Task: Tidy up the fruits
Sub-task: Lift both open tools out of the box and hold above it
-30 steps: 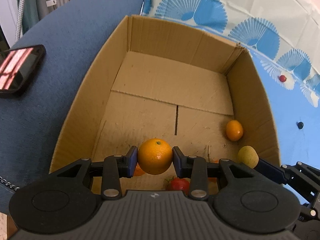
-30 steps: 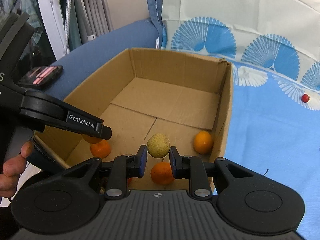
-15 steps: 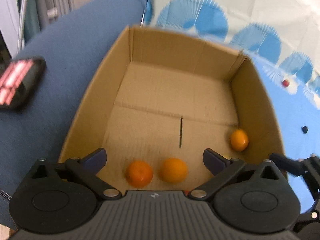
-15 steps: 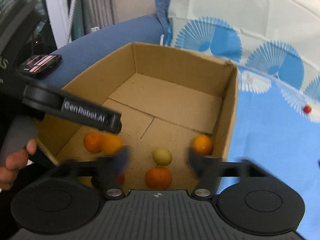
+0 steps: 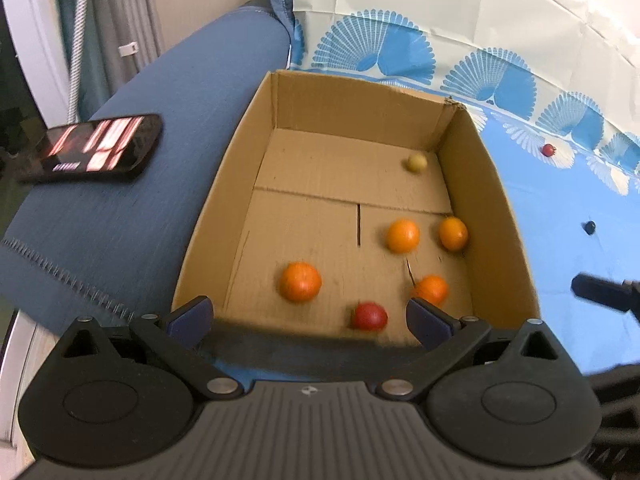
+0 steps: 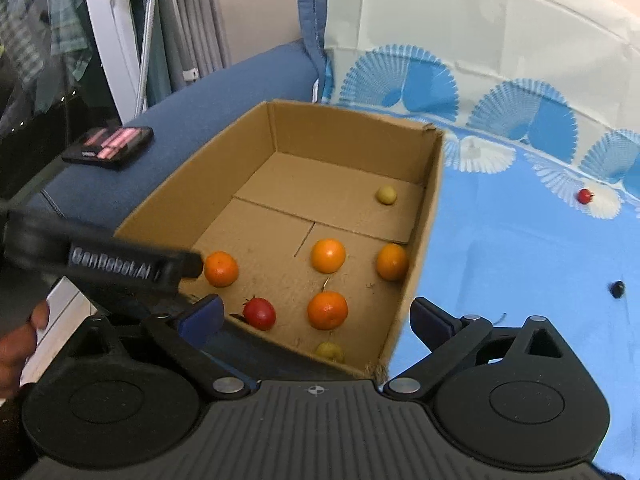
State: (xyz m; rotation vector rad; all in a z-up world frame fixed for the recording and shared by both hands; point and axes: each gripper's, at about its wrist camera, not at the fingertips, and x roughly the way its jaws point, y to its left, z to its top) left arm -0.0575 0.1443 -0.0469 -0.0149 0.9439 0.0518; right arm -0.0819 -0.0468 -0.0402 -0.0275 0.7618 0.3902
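The left gripper [image 5: 308, 318] is seen at the bottom of its own view with the jaws spread wide and nothing between them; they have just been opening, and the near rim of the cardboard box [image 5: 224, 184] lies across the gap. The right gripper [image 6: 316, 320] is likewise held wide apart and empty, its jaws having just been opening, with the box's near right corner between the two fingers. Only in the right wrist view is a small yellow-green fruit [image 6: 329, 351] shown tucked against the near wall of the box; in the left wrist view that spot is hidden behind the rim. Only there, too, are the left gripper's branded arm and part of a hand [image 6: 20, 344] shown at the left edge, while one dark finger of the right gripper is caught at the right edge of the left wrist view. Inside the box four oranges are counted: one near the left side [image 6: 221, 268], one near the front [image 6: 327, 310], one in the middle [image 6: 328, 255] and one just beside the right wall [image 6: 392, 261]. One red fruit [image 6: 260, 313] lies near the front, and a second yellow-green fruit [image 6: 386, 195] lies alone towards the far right corner. A phone [image 5: 94, 148] is seen on the blue armrest [image 5: 120, 232] left of the box. On the blue patterned cloth [image 6: 500, 248] to the right, well apart from the box, one small dark fruit [image 6: 618, 289] and, further off, one small red fruit [image 6: 585, 196] are left outside.
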